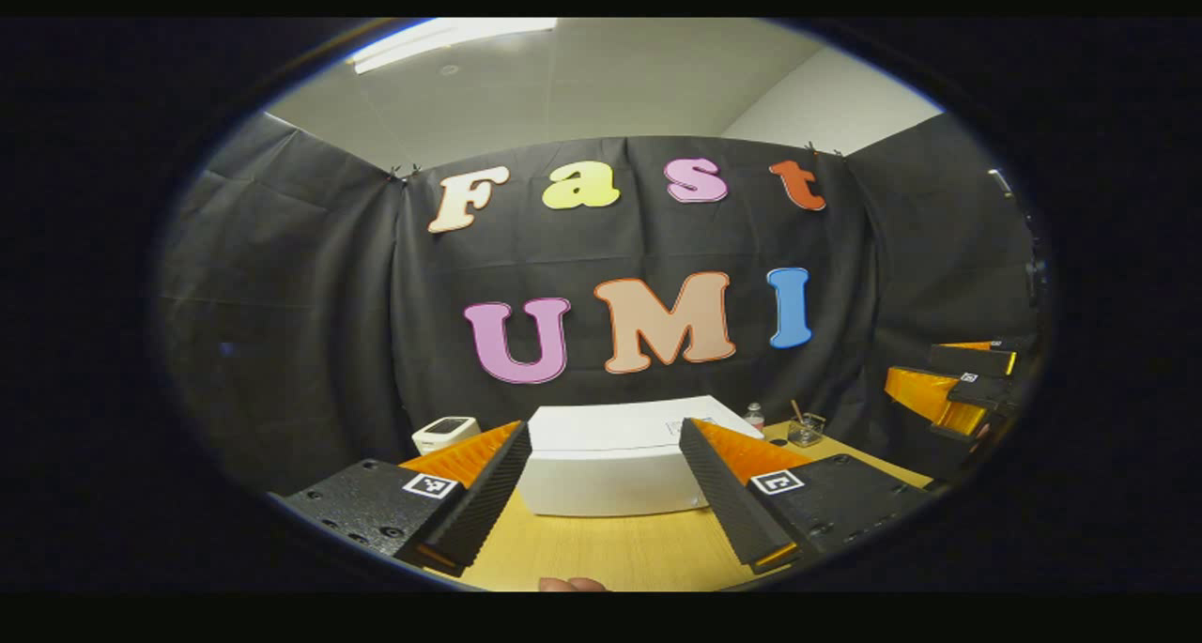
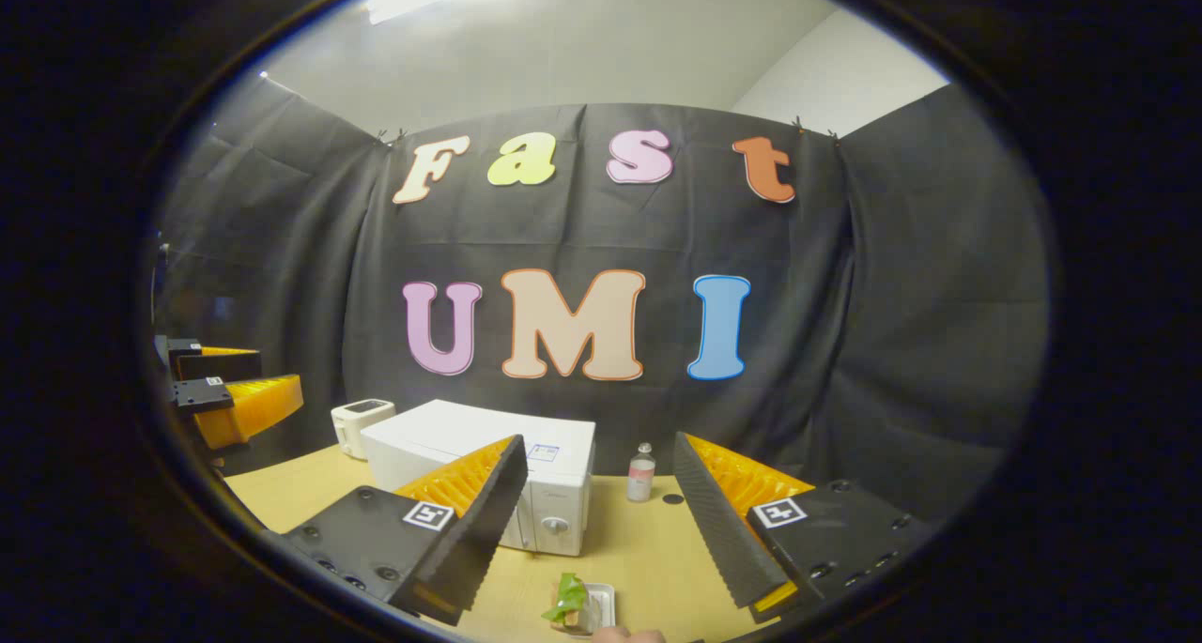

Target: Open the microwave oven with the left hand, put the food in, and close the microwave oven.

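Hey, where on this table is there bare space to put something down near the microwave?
Bare wood lies in front of the microwave, between its door and the food tray at the near edge, and to its right on the table short of the small bottle. It is crowded behind: a white device at the microwave's left, a glass jar by the wall.

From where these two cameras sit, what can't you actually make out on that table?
- Left gripper view: the white box-shaped microwave oven has its sides hidden behind the left tool's fingers.
- Right gripper view: the small white tray of green leafy food is cut off by the bottom edge.
- Right gripper view: the small clear bottle's label is too small.
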